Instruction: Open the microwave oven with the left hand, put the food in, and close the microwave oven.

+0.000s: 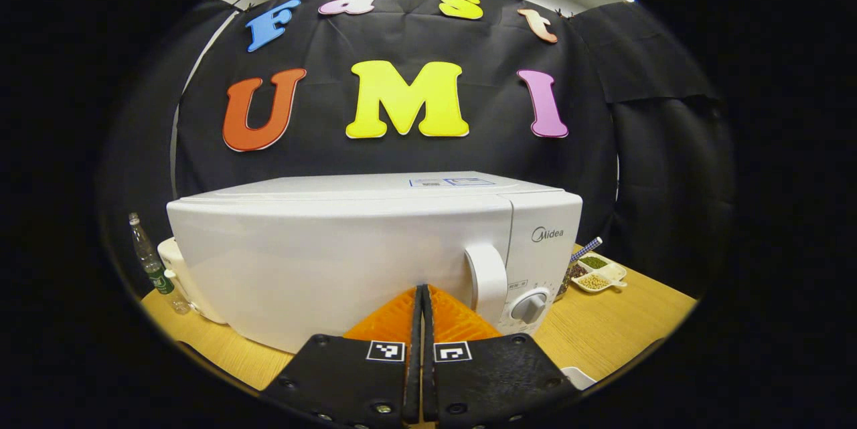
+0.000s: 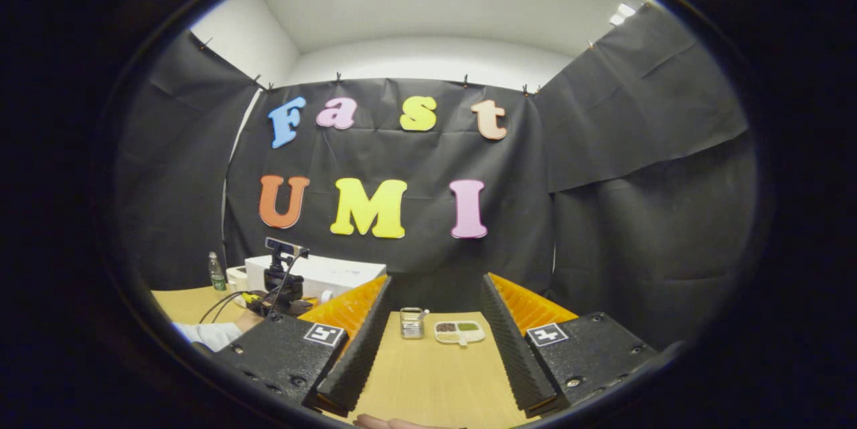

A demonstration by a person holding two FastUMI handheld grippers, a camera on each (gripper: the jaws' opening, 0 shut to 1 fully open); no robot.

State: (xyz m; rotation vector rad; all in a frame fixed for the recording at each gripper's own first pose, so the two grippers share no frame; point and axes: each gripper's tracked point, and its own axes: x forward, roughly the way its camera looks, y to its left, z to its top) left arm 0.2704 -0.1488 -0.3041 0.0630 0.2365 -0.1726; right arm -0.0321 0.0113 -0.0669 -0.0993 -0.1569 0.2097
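Observation:
The white microwave (image 1: 348, 248) stands close in front of me on the wooden table, its door closed, with the handle (image 1: 487, 278) and a round knob (image 1: 529, 307) at its right side. My left gripper (image 1: 424, 290) is shut with nothing in it, its tips just short of the door, left of the handle. A small divided dish of beans and grains (image 1: 599, 272) lies right of the microwave. In the right gripper view the same dish (image 2: 458, 332) lies ahead between the fingers of my right gripper (image 2: 436, 278), which is open and holds nothing. The microwave (image 2: 321, 272) is far off to the left.
A plastic bottle (image 1: 150, 262) and a white appliance (image 1: 175, 255) stand left of the microwave. A small ribbed jar (image 2: 412, 322) sits beside the dish. The other gripper (image 2: 281, 282), its cable and a sleeve (image 2: 211, 332) are at the left. The tabletop (image 2: 435, 375) stretches ahead.

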